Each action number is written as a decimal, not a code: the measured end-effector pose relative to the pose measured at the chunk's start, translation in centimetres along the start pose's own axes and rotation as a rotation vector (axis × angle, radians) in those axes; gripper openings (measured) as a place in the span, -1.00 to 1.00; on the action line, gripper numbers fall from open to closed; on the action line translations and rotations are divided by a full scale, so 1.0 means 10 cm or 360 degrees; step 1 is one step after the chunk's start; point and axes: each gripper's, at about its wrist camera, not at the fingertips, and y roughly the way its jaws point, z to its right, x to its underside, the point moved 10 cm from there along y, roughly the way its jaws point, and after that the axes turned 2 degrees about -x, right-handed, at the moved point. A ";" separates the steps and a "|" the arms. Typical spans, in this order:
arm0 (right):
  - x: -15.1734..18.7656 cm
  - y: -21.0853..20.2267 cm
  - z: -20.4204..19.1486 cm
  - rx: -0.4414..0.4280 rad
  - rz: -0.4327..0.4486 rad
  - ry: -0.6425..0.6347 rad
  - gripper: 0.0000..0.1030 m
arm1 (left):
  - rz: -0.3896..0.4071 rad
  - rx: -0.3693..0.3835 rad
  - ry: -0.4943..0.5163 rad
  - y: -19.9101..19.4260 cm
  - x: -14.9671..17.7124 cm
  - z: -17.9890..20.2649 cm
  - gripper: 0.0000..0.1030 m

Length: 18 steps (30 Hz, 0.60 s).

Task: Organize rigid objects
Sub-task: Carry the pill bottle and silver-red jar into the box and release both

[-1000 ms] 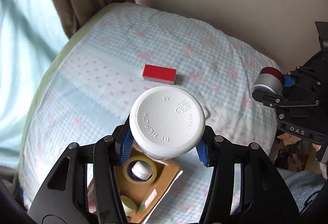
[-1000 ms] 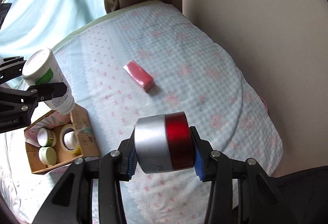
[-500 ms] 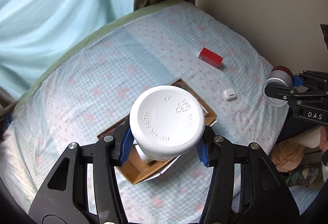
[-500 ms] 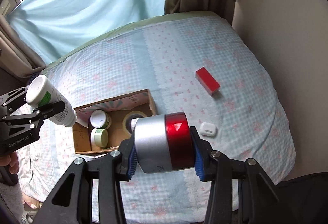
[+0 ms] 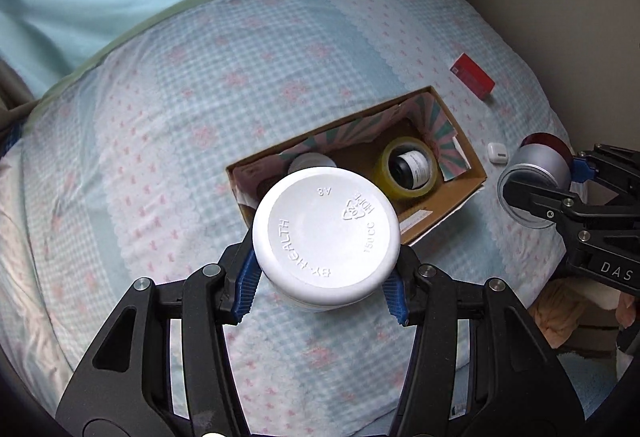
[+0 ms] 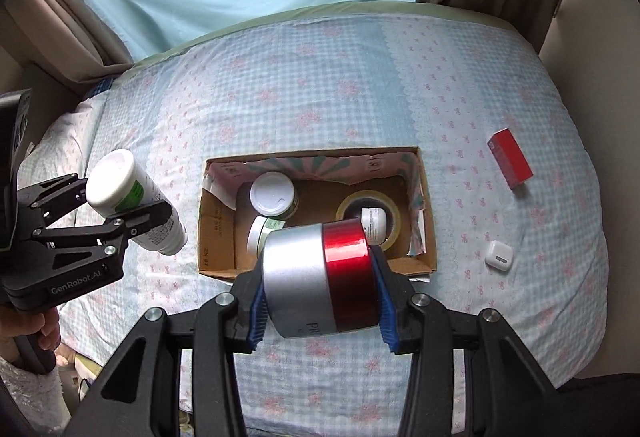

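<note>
My left gripper (image 5: 324,289) is shut on a white plastic bottle (image 5: 326,243), base toward the camera, held above the near left end of an open cardboard box (image 5: 464,145). It also shows in the right wrist view (image 6: 132,205). My right gripper (image 6: 320,311) is shut on a silver and red can (image 6: 320,277), held above the box's (image 6: 216,233) near edge. The box holds a yellow tape roll (image 6: 396,213) around a small jar (image 6: 374,223), and two white-lidded jars (image 6: 272,193).
A red box (image 6: 510,157) and a white earbud case (image 6: 498,255) lie on the checked bedspread (image 6: 320,77) right of the cardboard box. A wall runs along the bed's right side. Curtains hang behind the bed.
Both grippers have swung left and pulled back from the bed, each still holding its object. The cardboard box has come into the middle of both views; the red box has shifted to the right.
</note>
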 end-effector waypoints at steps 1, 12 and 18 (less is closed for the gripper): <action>0.00 0.09 -0.02 -0.0002 -0.0018 -0.0023 -0.20 | -0.0020 0.0001 -0.0013 0.07 0.03 -0.02 -0.06; 0.02 0.97 -0.05 -0.0057 -0.0224 -0.0141 -0.20 | -0.0333 0.0076 -0.0195 1.00 0.21 -0.07 -0.08; 0.08 1.30 -0.01 -0.0088 -0.0321 -0.0199 -0.20 | -0.0416 0.0094 -0.0225 1.25 0.15 -0.08 -0.10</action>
